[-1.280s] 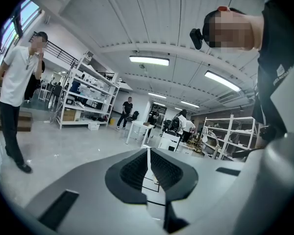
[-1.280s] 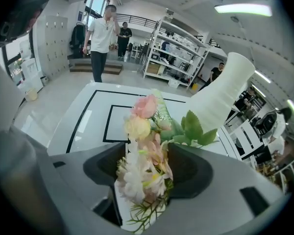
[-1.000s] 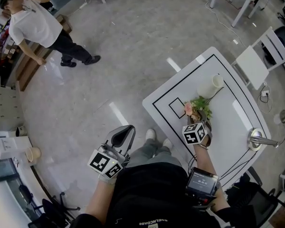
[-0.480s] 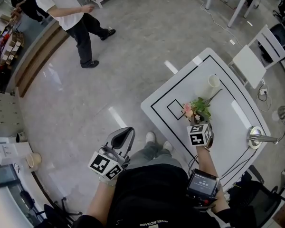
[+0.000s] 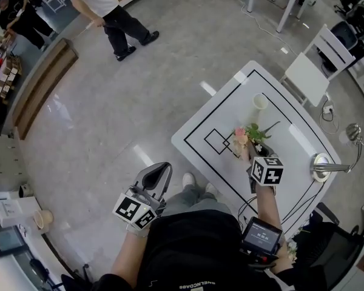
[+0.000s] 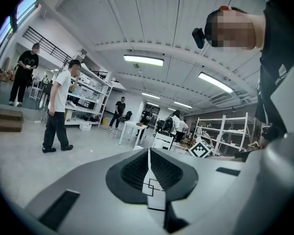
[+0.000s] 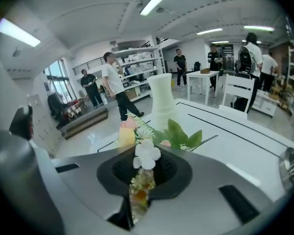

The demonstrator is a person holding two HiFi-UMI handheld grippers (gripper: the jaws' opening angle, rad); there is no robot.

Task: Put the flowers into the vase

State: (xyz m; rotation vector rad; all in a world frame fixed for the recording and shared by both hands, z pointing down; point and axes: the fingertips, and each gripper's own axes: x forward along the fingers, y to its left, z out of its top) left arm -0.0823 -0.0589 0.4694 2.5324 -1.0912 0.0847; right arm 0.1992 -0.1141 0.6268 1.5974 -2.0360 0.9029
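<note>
Flowers [image 5: 250, 135], a small bunch with a pink bud, a white blossom and green leaves, sit right of centre in the head view, over the white table [image 5: 206, 117]. The right gripper [image 5: 253, 152] has them pinched. Its jaws have just been closing and now stand nearly together, with the blossom end of the bunch squeezed between them. In the right gripper view the leaves and bud poke out beyond the pads. The thin stem runs on toward the upper right, free of the grip. That looks deliberate to me, since the bare stem end leads toward the vase [image 5: 259, 103]. The vase stands upright further up the table, apart from the bunch, its mouth open. Whether the bunch is clear of the tabletop I cannot tell. The left gripper [image 5: 159, 170] hangs at the lower left, off the table beside the person's knee. Its jaws are pressed together on nothing, parked out of the way, I would guess, because one hand is enough for this.
</note>
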